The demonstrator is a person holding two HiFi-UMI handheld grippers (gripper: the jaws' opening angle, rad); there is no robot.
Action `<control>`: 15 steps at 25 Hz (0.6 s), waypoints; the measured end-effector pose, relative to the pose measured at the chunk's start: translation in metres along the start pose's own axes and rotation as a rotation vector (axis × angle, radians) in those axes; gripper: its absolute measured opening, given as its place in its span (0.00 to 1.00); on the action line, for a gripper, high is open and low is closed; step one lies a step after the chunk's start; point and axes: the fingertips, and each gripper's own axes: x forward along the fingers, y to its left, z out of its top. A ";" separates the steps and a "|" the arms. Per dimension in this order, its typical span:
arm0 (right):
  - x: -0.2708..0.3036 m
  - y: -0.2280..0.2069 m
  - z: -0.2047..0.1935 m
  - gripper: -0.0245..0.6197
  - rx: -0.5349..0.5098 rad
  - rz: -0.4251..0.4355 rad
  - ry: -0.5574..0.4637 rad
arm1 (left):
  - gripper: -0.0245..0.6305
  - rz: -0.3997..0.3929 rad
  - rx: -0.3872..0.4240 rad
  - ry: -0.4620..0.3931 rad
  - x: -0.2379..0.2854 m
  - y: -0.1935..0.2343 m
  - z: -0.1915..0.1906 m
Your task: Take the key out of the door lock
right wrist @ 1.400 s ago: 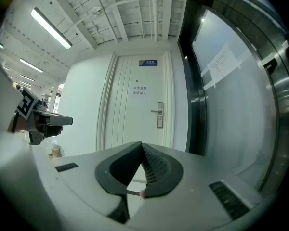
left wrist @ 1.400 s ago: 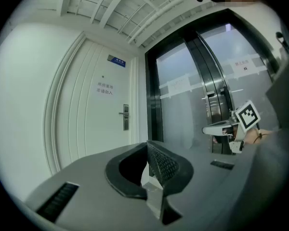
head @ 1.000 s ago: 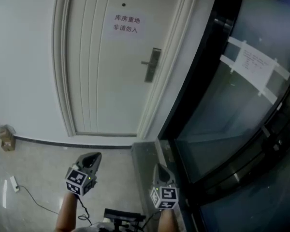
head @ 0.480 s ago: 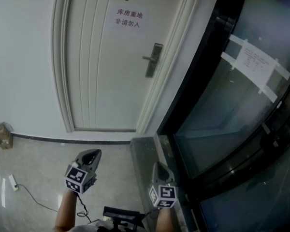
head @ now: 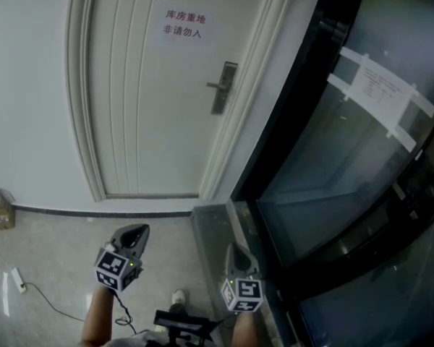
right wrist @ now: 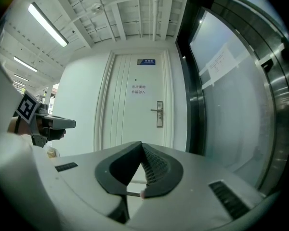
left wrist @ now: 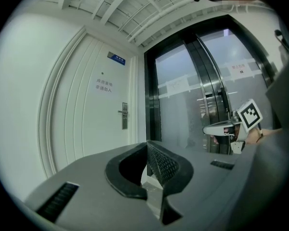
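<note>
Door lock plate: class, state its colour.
The lock plate is dark metallic grey, clearest in the head view.

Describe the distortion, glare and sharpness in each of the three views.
Head view: wide-angle bend bows the white panelled door and the dark-framed glass wall, which carries hazy reflections; light even. Left gripper view: strong fisheye with dark corners; the grey left gripper fills the lower half, the door stays readable. Right gripper view: same fisheye; bright ceiling strip lights slightly blown out.
</note>
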 end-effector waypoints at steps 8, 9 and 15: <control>0.045 -0.025 0.003 0.05 0.005 -0.008 -0.004 | 0.05 -0.006 0.004 0.001 0.048 0.018 0.004; 0.052 -0.030 0.003 0.05 0.007 -0.010 -0.005 | 0.05 -0.005 0.005 0.001 0.056 0.020 0.005; 0.100 -0.053 0.006 0.05 0.011 -0.014 -0.009 | 0.05 -0.009 0.015 -0.004 0.105 0.039 0.012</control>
